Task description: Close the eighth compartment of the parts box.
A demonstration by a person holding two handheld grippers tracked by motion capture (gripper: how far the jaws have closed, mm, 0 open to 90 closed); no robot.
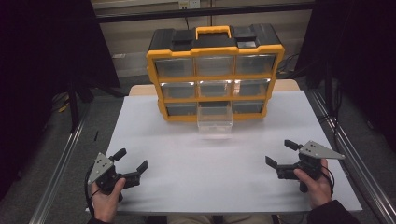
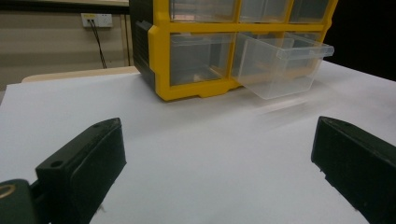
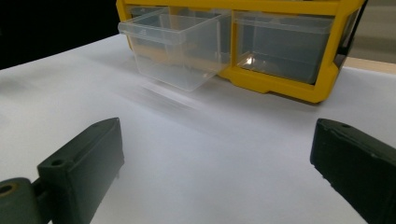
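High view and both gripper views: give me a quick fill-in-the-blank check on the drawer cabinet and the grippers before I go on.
1. The drawer cabinet has a frame coloured ____.
2. The pulled-out clear drawer sits in the ____ row, middle column.
3. The jaws of the left gripper and the right gripper are both ____.
4. Between each gripper's jaws there is ____ held.

Missing words: yellow; bottom; open; nothing

Clear glossy plastic drawer (image 1: pixel 215 117)

Clear drawer (image 3: pixel 175 46) (pulled out) beyond spread jaws
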